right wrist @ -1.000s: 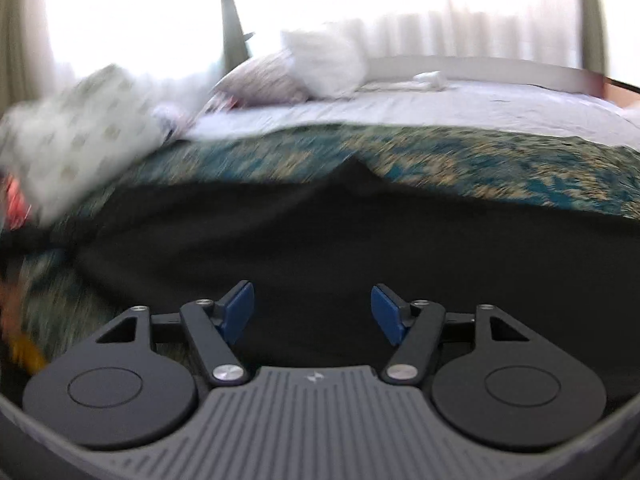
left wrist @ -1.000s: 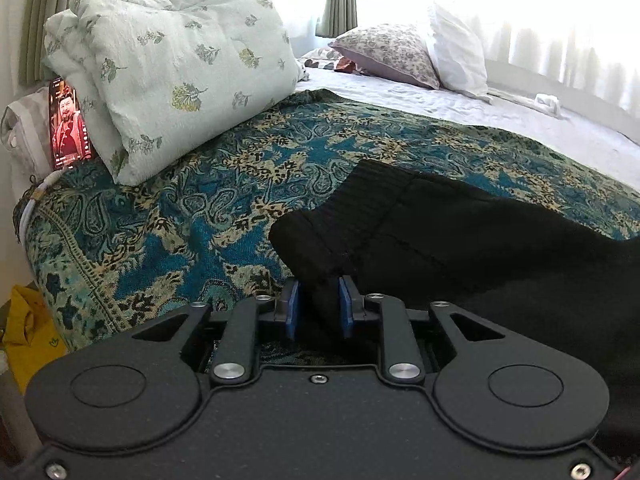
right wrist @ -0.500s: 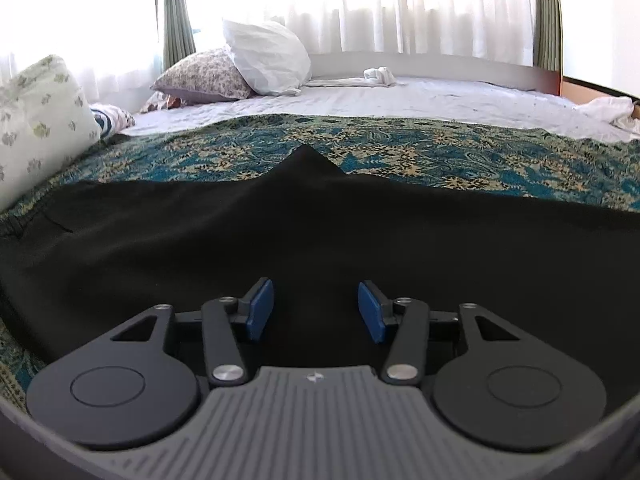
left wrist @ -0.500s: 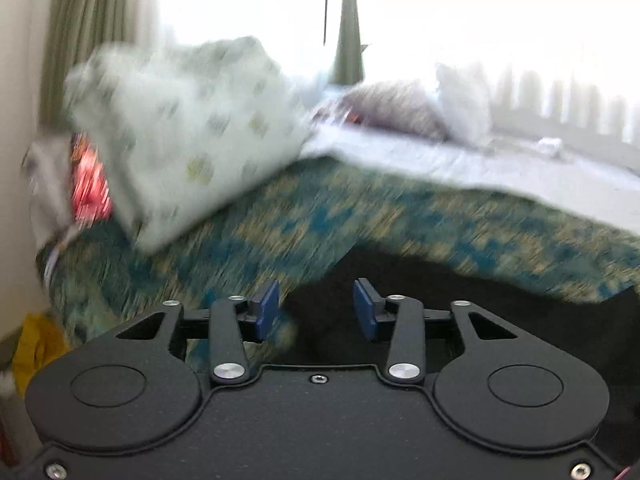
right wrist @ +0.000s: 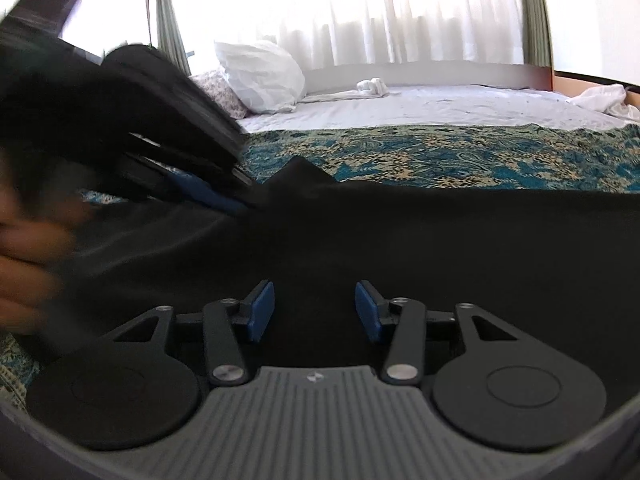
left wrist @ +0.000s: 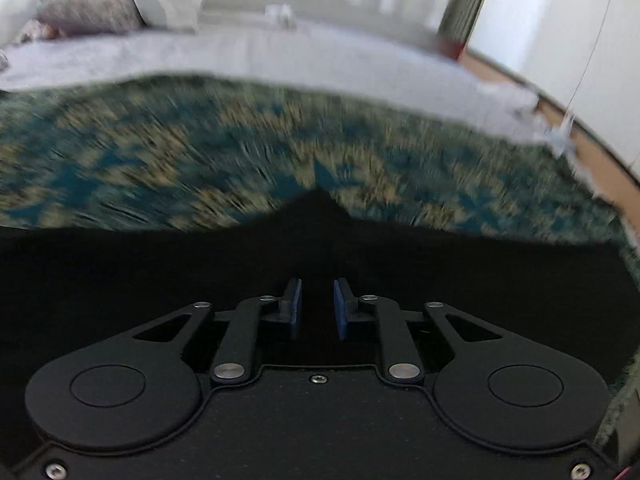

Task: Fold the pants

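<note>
Pants (right wrist: pixel 400 240) on bedspread (right wrist: pixel 440 156); pillows (right wrist: pixel 260 76) apparently behind.

Matt black cloth pants (right wrist: pixel 440 240), patterned woven bedspread (right wrist: pixel 460 160)

The left gripper (left wrist: pixel 317 307) has let go of the pants' (left wrist: pixel 160 272) waistband and swung across to their middle, its jaws just closing again. It now fills the right wrist view's left side.

Both tools had black linkage arms, silver pivot screws and blue pads (left wrist: pixel 295 312); the right tool (right wrist: pixel 315 308) had a ribbed grey base.
</note>
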The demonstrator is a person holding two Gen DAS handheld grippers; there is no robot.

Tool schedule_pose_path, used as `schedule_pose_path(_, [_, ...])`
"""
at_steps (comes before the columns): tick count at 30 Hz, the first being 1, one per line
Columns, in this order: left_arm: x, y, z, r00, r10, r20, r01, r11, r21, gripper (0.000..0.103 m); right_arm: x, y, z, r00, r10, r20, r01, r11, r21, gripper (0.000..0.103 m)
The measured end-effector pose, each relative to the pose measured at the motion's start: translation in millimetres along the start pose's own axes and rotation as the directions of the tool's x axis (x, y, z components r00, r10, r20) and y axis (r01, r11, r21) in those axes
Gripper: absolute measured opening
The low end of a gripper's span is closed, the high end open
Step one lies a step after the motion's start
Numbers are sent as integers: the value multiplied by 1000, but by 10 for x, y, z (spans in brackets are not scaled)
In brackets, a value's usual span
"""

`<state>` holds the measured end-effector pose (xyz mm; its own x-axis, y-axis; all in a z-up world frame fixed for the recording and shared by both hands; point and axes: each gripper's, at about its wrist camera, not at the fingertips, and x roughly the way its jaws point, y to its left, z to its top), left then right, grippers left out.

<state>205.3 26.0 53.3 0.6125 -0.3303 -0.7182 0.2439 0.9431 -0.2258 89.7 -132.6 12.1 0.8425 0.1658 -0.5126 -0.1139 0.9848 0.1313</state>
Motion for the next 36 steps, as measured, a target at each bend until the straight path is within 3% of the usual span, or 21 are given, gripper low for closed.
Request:
schedule_pose_path(2, [250,-33,18,999,32,-19,-32,999,14,15,-1,-12,-4,1000,4,4,-4,1000,10,60])
schedule_pose_path(4, [411,-47,67,997,72,22,-73,997,41,5,6,-30,2,1000,10,5,-10,1000,20,60])
schedule_pose_path(8, [585,-48,198,992,112,62,-114,993,21,4,0,-74,-16,999,30,10,-30,999,45,60])
schedule_pose_path(11, [755,-27,293,969,223,105,-226,974,15,4,2,-93,-21,999,41,13,-42,997,58,60])
schedule_pose_path(14, [847,21,324,936,332,120,-337,941,21,6,5,-102,-27,999,45,15,-46,997,65,61])
schedule_pose_path(18, [649,152,302,936,333,115,-329,943,-51,14,0,-141,-5,998,59,17,-60,995,86,63])
schedule_pose_path(20, [448,174,178,933,327,147,-324,945,-47,17,-45,-209,42,997,77,26,-80,990,113,76])
schedule_pose_path(23, [158,248,-135,919,353,175,-355,935,-17,24,-180,-443,119,995,90,50,-97,985,142,83])
schedule_pose_path(27, [-147,443,-498,879,448,165,-448,893,-38,25,-291,-962,149,997,-71,-23,73,991,114,83])
schedule_pose_path(29, [-267,583,-636,870,461,178,-457,887,-65,25,-384,-1415,132,991,-124,-57,131,977,166,76])
schedule_pose_path(31, [-357,682,-699,849,496,179,-491,868,-78,25,-518,-1874,133,981,-185,-65,195,958,212,76])
schedule_pose_path(33, [-421,754,-728,832,526,176,-518,851,-90,25,-649,-2268,133,956,-284,-69,292,933,209,76])
schedule_pose_path(36, [-475,811,-767,830,529,177,-519,849,-100,25,-771,-2752,137,894,-441,-80,448,878,170,75])
